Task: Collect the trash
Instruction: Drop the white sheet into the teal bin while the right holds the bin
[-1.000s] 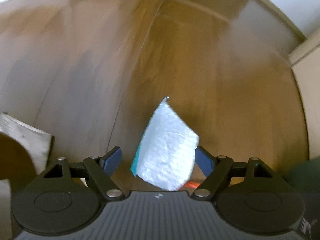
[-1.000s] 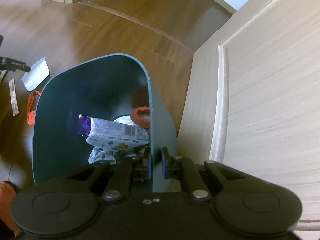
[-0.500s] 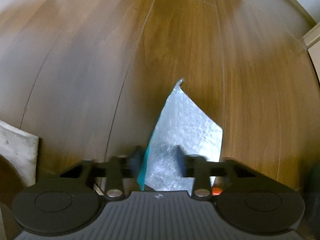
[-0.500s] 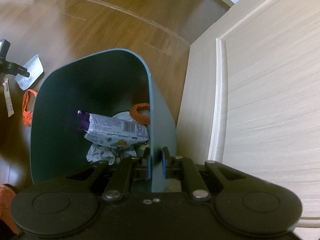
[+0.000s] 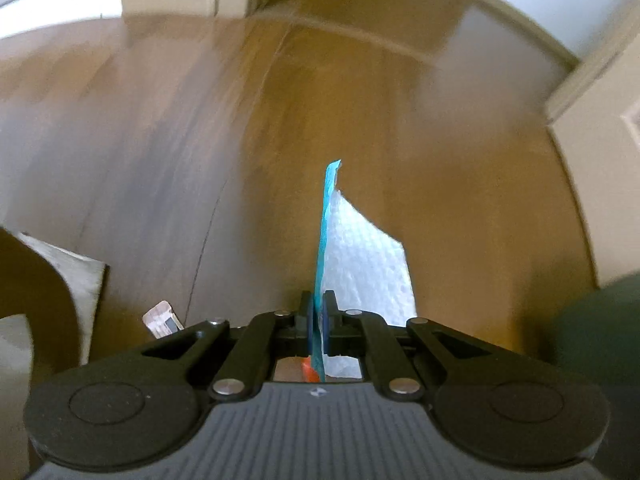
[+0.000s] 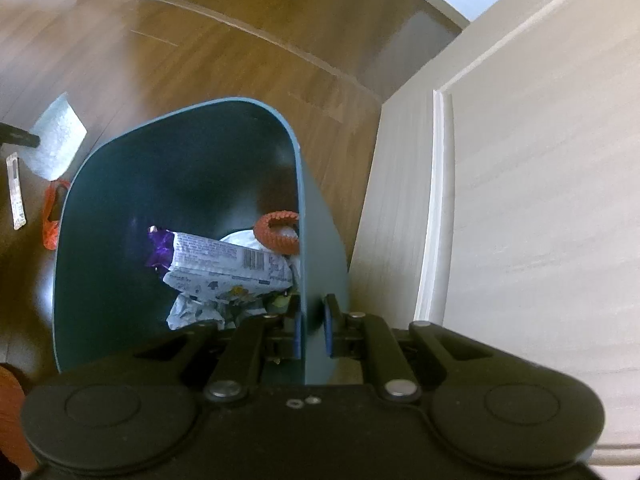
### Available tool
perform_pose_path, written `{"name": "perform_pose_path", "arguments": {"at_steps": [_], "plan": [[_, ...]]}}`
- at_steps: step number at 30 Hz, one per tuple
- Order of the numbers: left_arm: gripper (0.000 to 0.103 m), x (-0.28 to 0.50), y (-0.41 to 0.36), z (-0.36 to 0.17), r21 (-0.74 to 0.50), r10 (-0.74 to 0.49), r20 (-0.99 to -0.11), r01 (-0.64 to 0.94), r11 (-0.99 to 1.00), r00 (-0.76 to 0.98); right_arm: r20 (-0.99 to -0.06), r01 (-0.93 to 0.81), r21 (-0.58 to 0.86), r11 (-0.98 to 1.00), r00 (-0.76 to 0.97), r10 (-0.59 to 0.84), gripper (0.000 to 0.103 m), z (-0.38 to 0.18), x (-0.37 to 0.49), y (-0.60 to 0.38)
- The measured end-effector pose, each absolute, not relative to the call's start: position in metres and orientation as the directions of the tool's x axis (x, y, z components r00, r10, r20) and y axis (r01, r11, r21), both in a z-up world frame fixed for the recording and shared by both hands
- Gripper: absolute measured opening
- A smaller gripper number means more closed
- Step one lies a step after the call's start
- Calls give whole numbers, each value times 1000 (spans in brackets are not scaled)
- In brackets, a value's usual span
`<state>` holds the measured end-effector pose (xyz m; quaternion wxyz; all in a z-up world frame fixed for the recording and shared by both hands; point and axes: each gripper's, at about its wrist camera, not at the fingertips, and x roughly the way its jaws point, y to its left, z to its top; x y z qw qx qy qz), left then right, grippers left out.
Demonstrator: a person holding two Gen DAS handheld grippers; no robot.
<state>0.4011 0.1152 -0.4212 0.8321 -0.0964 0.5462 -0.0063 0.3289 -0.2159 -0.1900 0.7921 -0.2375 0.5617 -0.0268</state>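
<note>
My left gripper (image 5: 318, 314) is shut on a silver foil wrapper with a teal edge (image 5: 362, 264), which stands up off the wooden floor between the blue pads. The same foil wrapper (image 6: 58, 142) shows at the left of the right wrist view, with a dark fingertip of the left gripper (image 6: 20, 139) on it. My right gripper (image 6: 311, 326) is shut on the right wall of a dark teal trash bin (image 6: 120, 208). Inside the bin lie a white and purple snack wrapper (image 6: 224, 258), crumpled packets and an orange ring (image 6: 276, 232).
On the floor left of the bin lie a thin white sachet (image 6: 15, 190) and an orange scrap (image 6: 52, 216). A small white packet (image 5: 162, 318) and a pale board (image 5: 76, 276) lie at the left. A light panelled door (image 6: 520, 180) stands right of the bin.
The left jaws went from wide open around the foil wrapper to shut on it, and the wrapper has come up off the floor, now edge-on. The right gripper and bin stayed put.
</note>
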Motion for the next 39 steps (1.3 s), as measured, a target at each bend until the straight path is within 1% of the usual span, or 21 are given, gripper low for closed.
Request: {"name": "perform_pose_path", "arguments": {"at_steps": [5,8,11,16,18,20,23,26,28,32,36,39], "plan": [[4,359,83,-346,-208,-179,-846,-1,978,502,-864,-245,-424,872,398,-309,8,-191,326,-218],[4,332,52,-308,-187,-201,-806,84,979,557,-855,-250,-437,864,415,-312,7,-192,324,-221],[4,309,21,-274,-198,-268,-769,183,963,581,-850,-253,-440,862,428,-308,7,-193,323,-223],[4,278,-32,-236,-220,-396,-727,355,909,562,-846,-281,-441,852,448,-290,8,-193,318,-219],[4,273,-51,-232,-222,-427,-730,405,887,534,-846,-290,-437,852,455,-279,8,-192,316,-217],[4,272,-74,-235,-201,-426,-749,439,876,507,-848,-301,-430,851,458,-267,9,-192,315,-216],[4,272,-100,-246,-210,-444,-767,472,856,463,-849,-318,-429,845,462,-257,10,-192,312,-212],[4,276,-123,-262,-179,-422,-790,491,853,446,-848,-331,-432,839,465,-253,10,-193,311,-208],[4,282,-134,-273,-191,-422,-805,493,849,417,-848,-338,-433,836,466,-251,11,-193,311,-207],[4,293,-145,-290,-202,-411,-830,484,852,377,-850,-340,-430,837,464,-248,11,-194,313,-207],[4,298,-145,-299,-206,-407,-834,474,856,373,-853,-335,-423,842,461,-245,11,-194,313,-208],[4,302,-144,-308,-186,-383,-843,463,867,377,-852,-331,-422,844,463,-244,11,-193,312,-207]]}}
